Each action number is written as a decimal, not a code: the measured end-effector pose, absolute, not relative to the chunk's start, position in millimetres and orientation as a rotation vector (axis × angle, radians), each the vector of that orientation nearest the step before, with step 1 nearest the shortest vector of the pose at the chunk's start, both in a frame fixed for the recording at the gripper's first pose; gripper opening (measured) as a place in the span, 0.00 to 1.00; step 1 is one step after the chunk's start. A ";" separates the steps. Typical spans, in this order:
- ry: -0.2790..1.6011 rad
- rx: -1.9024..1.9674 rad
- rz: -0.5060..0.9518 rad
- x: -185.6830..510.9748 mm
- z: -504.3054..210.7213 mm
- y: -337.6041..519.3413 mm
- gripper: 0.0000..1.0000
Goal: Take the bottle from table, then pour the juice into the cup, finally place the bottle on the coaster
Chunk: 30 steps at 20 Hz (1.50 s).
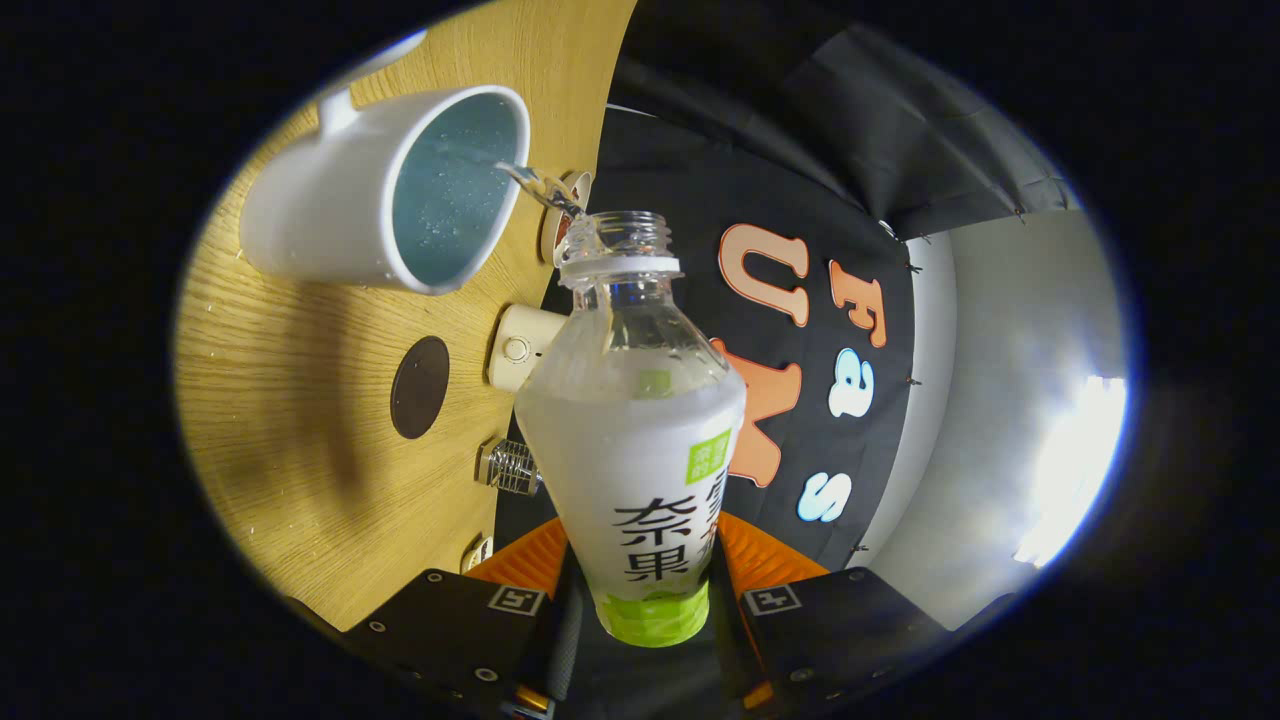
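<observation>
Bottle first, since it looms largest: it sits clamped in the claw, a finger pressing on each side of its lower body, and it is rolled well over so that its open, capless mouth points at the cup. The wooden bench stands on edge beside it, a mark of how far the claw is tipped. Next in size is the white cup, resting on the bench beyond the fingers, its handle on the far side and its mouth facing the bottle. A thin clear stream runs from the bottle's lip over the cup's rim, and pale liquid with small bubbles already lies inside the cup. Smaller again is the round dark coaster, bare on the bench, near the cup and between it and the fingers (nothing rests on it). Smallest are a few fittings along the bench's far edge: a pale boxy one with a round button and a small metal clip-like piece; what they are I cannot tell.

As for progress, I judge the pick-up done and the pour under way. How much liquid is left in the bottle cannot be read through its frosted wrap. Left to do: right the bottle, carry it to the coaster, set it down, release.
</observation>
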<state>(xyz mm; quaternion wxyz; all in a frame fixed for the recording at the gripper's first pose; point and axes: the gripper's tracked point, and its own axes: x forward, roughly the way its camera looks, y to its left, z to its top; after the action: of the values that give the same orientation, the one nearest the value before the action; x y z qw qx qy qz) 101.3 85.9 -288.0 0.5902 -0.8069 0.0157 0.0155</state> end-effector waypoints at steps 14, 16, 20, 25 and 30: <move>-0.004 -1.961 0.072 107.0 -279.1 87.6 0.57; -0.013 -1.973 0.078 107.7 -278.3 89.0 0.57; -0.027 -2.004 0.102 108.2 -278.0 92.5 0.57; -0.046 -2.049 0.138 110.5 -273.6 97.9 0.57; -0.067 -2.089 0.160 115.7 -268.7 99.1 0.57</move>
<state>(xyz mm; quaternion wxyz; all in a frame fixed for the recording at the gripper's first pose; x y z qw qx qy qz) 115.7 99.1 -268.7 0.4992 -0.8635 -0.0278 0.0661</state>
